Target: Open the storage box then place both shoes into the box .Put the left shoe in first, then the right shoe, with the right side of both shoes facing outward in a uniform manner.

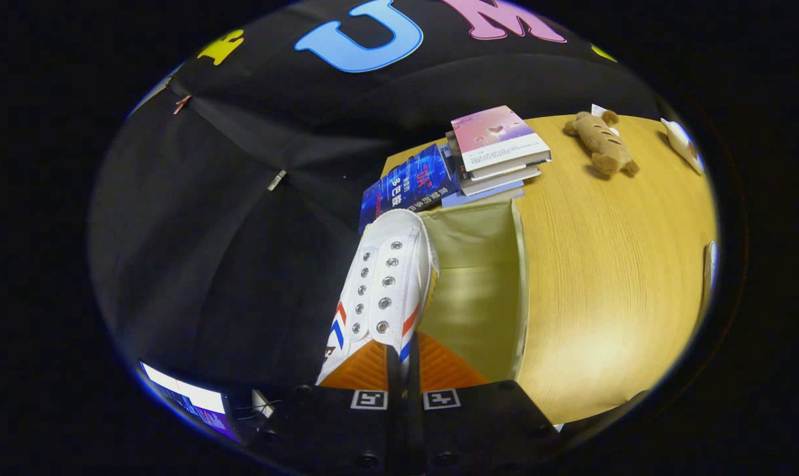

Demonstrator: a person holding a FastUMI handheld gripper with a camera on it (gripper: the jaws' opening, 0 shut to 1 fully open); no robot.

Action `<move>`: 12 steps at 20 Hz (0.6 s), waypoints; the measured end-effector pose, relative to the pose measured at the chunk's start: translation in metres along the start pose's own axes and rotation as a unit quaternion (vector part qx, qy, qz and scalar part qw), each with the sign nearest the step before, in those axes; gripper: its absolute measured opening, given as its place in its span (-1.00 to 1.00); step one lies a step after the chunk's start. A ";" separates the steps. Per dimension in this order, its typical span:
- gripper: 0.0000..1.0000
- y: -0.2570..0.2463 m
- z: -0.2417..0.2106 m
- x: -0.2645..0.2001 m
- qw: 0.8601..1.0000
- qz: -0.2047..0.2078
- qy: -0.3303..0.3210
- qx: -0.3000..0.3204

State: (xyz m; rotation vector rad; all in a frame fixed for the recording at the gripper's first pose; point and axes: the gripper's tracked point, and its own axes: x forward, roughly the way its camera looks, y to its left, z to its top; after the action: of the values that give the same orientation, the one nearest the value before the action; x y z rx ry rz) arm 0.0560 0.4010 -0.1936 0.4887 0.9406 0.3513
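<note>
We hold a white shoe [387,284] in the gripper [403,367], whose two fingers are drawn close together and clamped on the rear part of the upper, near the opening. The shoe points away from us, its toe reaching toward the books and its eyelet rows facing up at the camera. It hangs over the left wall of the storage box [520,277], which stands open on the wooden table [611,264], close to the table's back left corner. We can see the box's pale lining and no shoe inside it, so we judge that this is the first shoe going in; whether it is the left one we cannot tell for sure.

Beyond the box, at the table's back edge, sits a stack of books [499,155] with a blue book [409,185] beside it. A plush toy [601,142] lies farther along the back edge, well apart from the box.

The risks we see: the grip is on soft fabric, so the shoe could twist or slip as it lowers. Its sole or toe could catch the soft wall and fold or drag the box. And if we turn it wrongly, the wrong side would face outward.
</note>
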 end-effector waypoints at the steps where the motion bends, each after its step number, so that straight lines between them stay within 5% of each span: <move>1: -0.90 -0.002 -0.003 0.007 1.000 -0.008 0.004 -0.001; 9: -0.86 0.000 -0.028 0.042 0.999 -0.028 0.041 0.013; 12: 0.05 0.025 -0.014 0.034 0.999 0.028 0.010 0.022</move>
State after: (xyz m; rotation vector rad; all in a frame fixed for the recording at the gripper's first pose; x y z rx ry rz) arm 0.0612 0.4417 -0.2103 0.5525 0.9572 0.3871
